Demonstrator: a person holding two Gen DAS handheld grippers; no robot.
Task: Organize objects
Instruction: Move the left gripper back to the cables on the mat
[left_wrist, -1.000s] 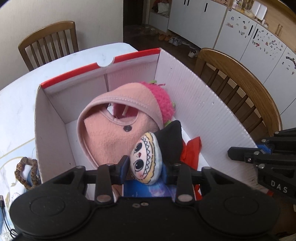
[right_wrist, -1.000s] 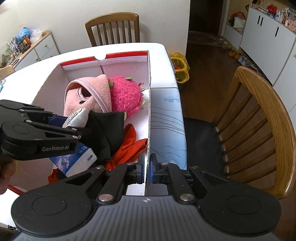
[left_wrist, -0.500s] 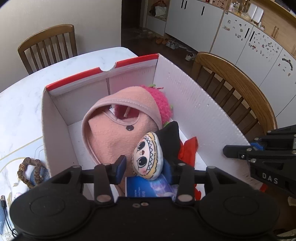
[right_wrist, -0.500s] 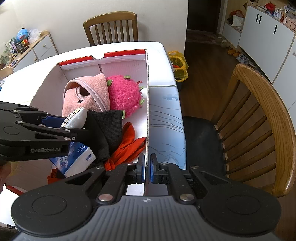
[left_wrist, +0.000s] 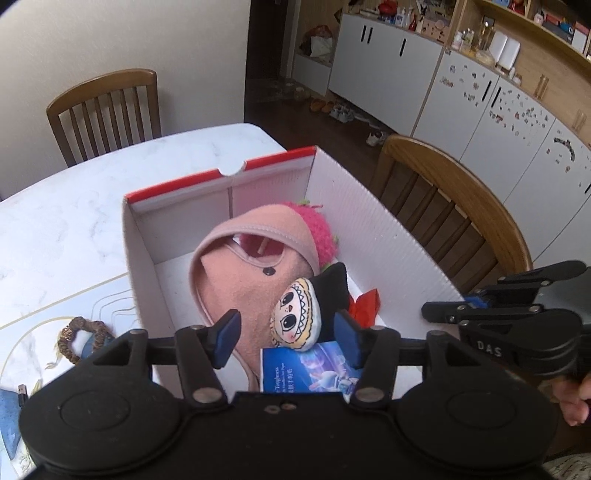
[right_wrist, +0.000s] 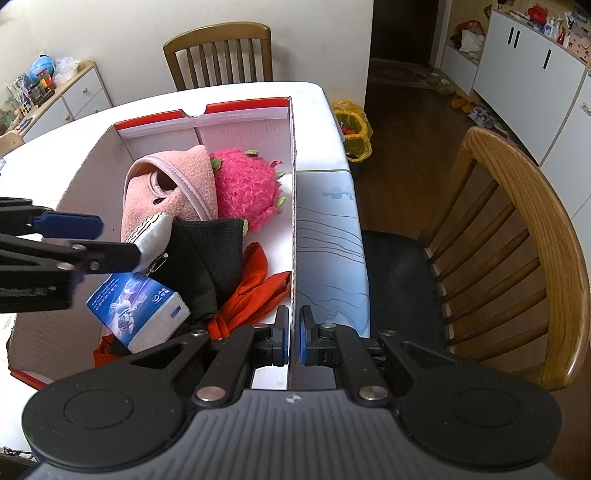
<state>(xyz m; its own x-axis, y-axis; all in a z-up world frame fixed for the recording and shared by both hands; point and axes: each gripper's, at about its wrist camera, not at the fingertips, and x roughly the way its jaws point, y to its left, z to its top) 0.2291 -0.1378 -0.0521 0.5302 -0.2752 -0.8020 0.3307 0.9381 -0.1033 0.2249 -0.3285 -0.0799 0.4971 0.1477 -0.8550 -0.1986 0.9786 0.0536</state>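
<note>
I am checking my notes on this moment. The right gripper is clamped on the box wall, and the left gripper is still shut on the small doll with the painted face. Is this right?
Not quite. The right gripper is indeed clamped on the box wall, but the left gripper is open: its jaws have just been opening, and its pads stand clear of the small doll, which rests in the box. The left wrist view shows this.

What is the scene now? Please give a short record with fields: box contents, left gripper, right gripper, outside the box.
box contents: doll, pink hat, pink plush, black cloth, red cloth, tissue pack
left gripper: open, jaws just opened, clear of the doll
right gripper: shut on box wall
outside the box: bracelet on table
</note>
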